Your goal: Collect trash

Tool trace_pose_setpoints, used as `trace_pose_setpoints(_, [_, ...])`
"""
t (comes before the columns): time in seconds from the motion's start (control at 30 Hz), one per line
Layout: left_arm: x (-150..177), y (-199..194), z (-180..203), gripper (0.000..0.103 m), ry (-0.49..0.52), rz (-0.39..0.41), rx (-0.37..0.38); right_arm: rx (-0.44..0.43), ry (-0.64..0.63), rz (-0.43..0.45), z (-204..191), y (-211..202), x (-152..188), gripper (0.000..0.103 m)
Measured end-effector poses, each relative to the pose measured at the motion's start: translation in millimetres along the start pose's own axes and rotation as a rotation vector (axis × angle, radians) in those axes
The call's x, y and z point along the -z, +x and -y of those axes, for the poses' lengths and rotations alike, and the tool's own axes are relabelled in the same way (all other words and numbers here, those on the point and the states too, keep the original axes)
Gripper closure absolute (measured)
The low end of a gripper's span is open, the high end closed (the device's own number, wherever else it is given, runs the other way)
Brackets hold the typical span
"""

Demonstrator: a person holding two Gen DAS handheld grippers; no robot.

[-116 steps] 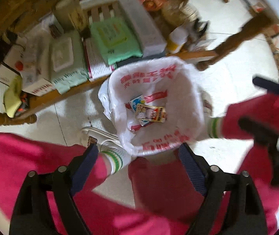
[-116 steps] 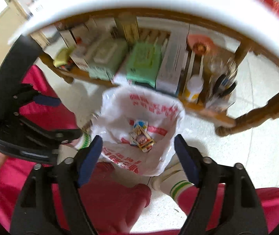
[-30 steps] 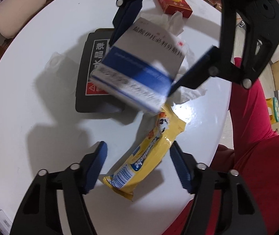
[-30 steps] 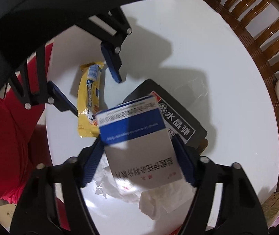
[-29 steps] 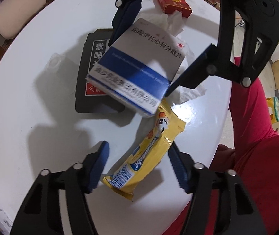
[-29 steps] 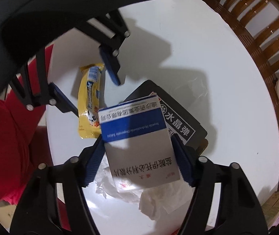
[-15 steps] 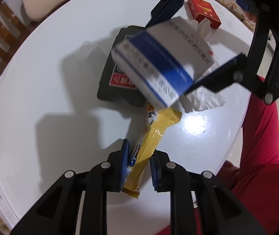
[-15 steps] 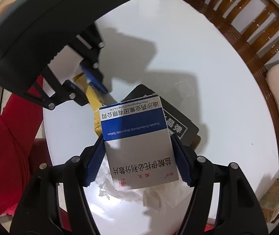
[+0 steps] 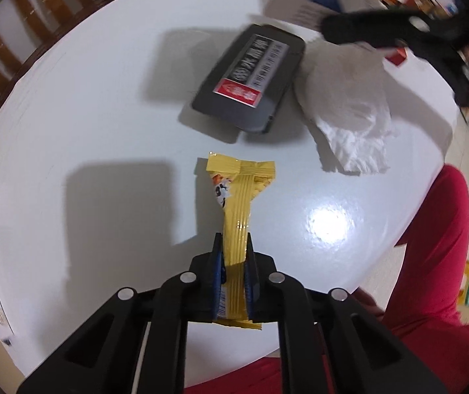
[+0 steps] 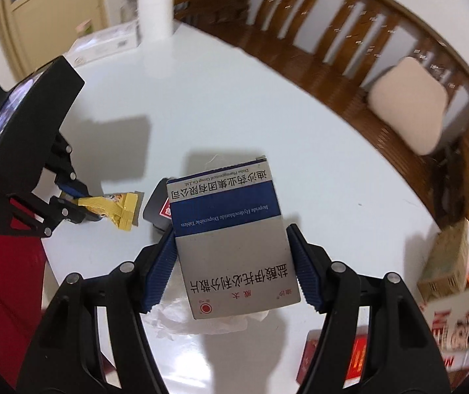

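left hand-held gripper [image 9: 232,256] pinches yellow wrapper [image 9: 239,210]; black case [image 9: 250,77], tissue [image 9: 349,115] beyond.

A white round tabletop [image 9: 103,105] is filling both views, with a wooden bench [image 10: 349,32] curving along behind it. A beige cushion [image 10: 408,105] is sitting on the bench, a white paper roll [image 10: 154,14] is standing at the tabletop's far edge, and a magazine [image 10: 457,331] is lying at right.

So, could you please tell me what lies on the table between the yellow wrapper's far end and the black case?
Nothing: in the left wrist view a bare strip of white table separates the yellow wrapper from the black case.
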State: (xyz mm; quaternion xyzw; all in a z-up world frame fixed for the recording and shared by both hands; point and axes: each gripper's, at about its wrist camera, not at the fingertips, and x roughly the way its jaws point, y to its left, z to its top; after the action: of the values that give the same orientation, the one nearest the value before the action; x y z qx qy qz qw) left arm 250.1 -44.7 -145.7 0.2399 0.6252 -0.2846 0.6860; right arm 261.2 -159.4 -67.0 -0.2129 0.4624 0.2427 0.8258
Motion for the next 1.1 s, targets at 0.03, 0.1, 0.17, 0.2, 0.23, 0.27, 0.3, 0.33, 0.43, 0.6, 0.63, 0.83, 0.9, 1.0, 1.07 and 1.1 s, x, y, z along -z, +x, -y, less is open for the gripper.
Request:
trace_pose_setpoints(0.03, [1, -1, -2, 0.092, -0.012, 0.001, 0.002, 0.01, 0.016, 0.002, -2, -2, 1, 0.038])
trace_pose_setpoints(0.1, [2, -3, -7, 0.092, -0.032, 0.01, -0.009, 0.031, 0.046, 0.003, -4, -6, 4, 0.038])
trace_pose_setpoints(0.17, [4, -7, -10, 0.092, -0.049, 0.02, -0.012, 0.063, 0.053, 0.006, -8, -8, 5, 0.038])
trace_pose_setpoints(0.2, [5, -10, -12, 0.092, -0.058, 0.026, -0.011, 0.077, 0.06, 0.0, -10, -10, 6, 0.038])
trace_pose_setpoints(0.23, [7, -14, -13, 0.092, -0.072, 0.034, -0.008, 0.09, 0.067, 0.005, -13, -13, 7, 0.038])
trace_pose_setpoints(0.27, [6, -18, -16, 0.092, -0.08, 0.041, -0.006, 0.105, 0.075, 0.009, -16, -17, 9, 0.038])
trace_pose_setpoints(0.3, [6, -27, -22, 0.092, -0.088, 0.056, -0.012, 0.115, 0.081, 0.003, -18, -20, 9, 0.038])
trace_pose_setpoints(0.33, [6, -34, -24, 0.092, -0.095, 0.071, -0.024, 0.125, 0.098, 0.013, -19, -25, 10, 0.038])
trace_pose_setpoints(0.43, [20, -50, -22, 0.092, -0.12, 0.103, -0.053, 0.127, 0.127, 0.033, -21, -39, 11, 0.038])
trace_pose_setpoints(0.6, [22, -76, -18, 0.092, -0.131, 0.149, -0.077, 0.147, 0.137, 0.076, -35, -69, 13, 0.038])
trace_pose_setpoints(0.63, [24, -83, -15, 0.092, -0.131, 0.158, -0.078, 0.154, 0.137, 0.087, -39, -76, 14, 0.038])
trace_pose_setpoints(0.83, [44, -100, 14, 0.092, -0.128, 0.205, -0.088, 0.17, 0.14, 0.123, -61, -105, 23, 0.038])
trace_pose_setpoints(0.9, [51, -104, 18, 0.092, -0.124, 0.22, -0.096, 0.177, 0.141, 0.132, -69, -115, 28, 0.038])
trace_pose_setpoints(1.0, [66, -110, 33, 0.092, -0.114, 0.242, -0.099, 0.184, 0.143, 0.14, -83, -128, 37, 0.038])
trace_pose_setpoints(1.07, [75, -112, 43, 0.092, -0.107, 0.249, -0.099, 0.182, 0.144, 0.145, -89, -133, 43, 0.038])
trace_pose_setpoints(1.1, [78, -112, 47, 0.092, -0.106, 0.251, -0.099, 0.181, 0.144, 0.145, -94, -136, 47, 0.038])
